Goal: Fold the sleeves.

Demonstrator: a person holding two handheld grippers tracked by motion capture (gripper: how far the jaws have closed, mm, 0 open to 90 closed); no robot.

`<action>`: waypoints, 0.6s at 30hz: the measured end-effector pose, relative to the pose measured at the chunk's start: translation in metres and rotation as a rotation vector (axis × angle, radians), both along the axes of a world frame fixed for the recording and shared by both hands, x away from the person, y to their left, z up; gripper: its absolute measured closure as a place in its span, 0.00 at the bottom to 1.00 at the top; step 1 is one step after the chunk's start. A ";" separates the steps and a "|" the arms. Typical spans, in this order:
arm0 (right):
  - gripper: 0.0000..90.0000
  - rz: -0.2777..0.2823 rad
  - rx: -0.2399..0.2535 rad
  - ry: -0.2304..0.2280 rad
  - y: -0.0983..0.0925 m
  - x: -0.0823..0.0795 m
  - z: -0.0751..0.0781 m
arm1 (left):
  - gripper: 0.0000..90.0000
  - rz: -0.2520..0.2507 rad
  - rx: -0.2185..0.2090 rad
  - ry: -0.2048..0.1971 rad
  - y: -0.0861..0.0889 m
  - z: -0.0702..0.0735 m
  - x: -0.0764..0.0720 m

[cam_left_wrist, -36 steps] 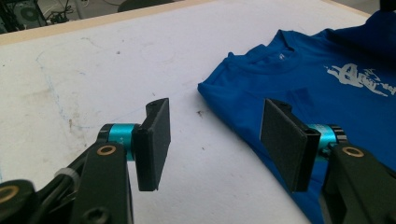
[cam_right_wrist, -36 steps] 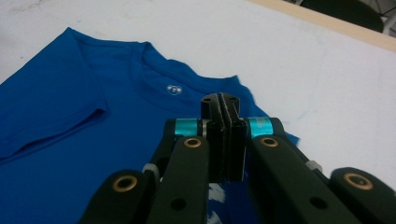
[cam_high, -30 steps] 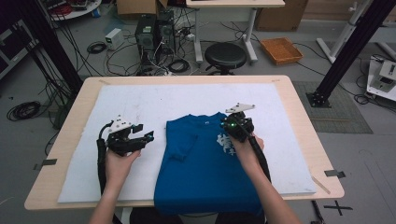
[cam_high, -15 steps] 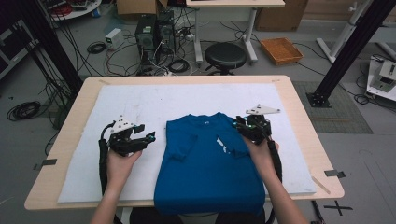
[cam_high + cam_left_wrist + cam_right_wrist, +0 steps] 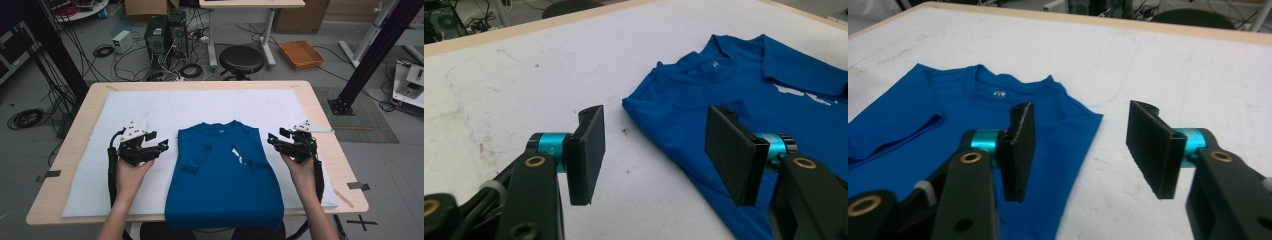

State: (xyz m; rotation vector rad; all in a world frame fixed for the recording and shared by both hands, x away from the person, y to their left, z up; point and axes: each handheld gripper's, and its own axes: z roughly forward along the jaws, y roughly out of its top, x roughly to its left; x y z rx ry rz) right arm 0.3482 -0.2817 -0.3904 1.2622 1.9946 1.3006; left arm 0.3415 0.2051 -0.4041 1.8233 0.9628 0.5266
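While the blue T-shirt (image 5: pixel 225 175) lies flat near the middle of the tabletop (image 5: pixel 320 107), on the white sheet (image 5: pixel 150 107) that covers most of it, its sleeves are seen folded in over the body and its hem hangs slightly past the near edge. The collar is turned toward the far side, and a small white print is visible on the chest.

The left tongs (image 5: pixel 162 146) are held just beside the shirt's left edge, above the white sheet, with nothing between the jaws — they stand well apart. In the left gripper view the left tongs (image 5: pixel 651 150) are shown over bare sheet, with the shirt's (image 5: pixel 744 95) shoulder corner lying ahead and under the right-hand jaw.

The right tongs (image 5: pixel 272 139) are held just off the shirt's right edge. Their jaws have just been opening, and nothing is seen between them; in the right gripper view the right tongs (image 5: pixel 1080 145) are spread wide above the shirt's (image 5: pixel 948 130) edge and the sheet (image 5: pixel 1173 70), one jaw over blue cloth and the other over white. No cloth is touched by either pair — as far as can be told.
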 end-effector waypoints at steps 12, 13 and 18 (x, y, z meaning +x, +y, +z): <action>0.37 -0.034 0.027 -0.013 -0.023 -0.001 0.002 | 0.44 0.021 -0.011 -0.004 0.003 0.000 -0.004; 0.36 -0.035 0.028 -0.014 -0.024 -0.001 0.002 | 0.44 0.020 -0.006 -0.004 0.004 0.000 -0.004; 0.34 -0.036 0.028 -0.019 -0.026 -0.002 0.003 | 0.43 0.022 -0.003 0.002 0.004 -0.001 -0.004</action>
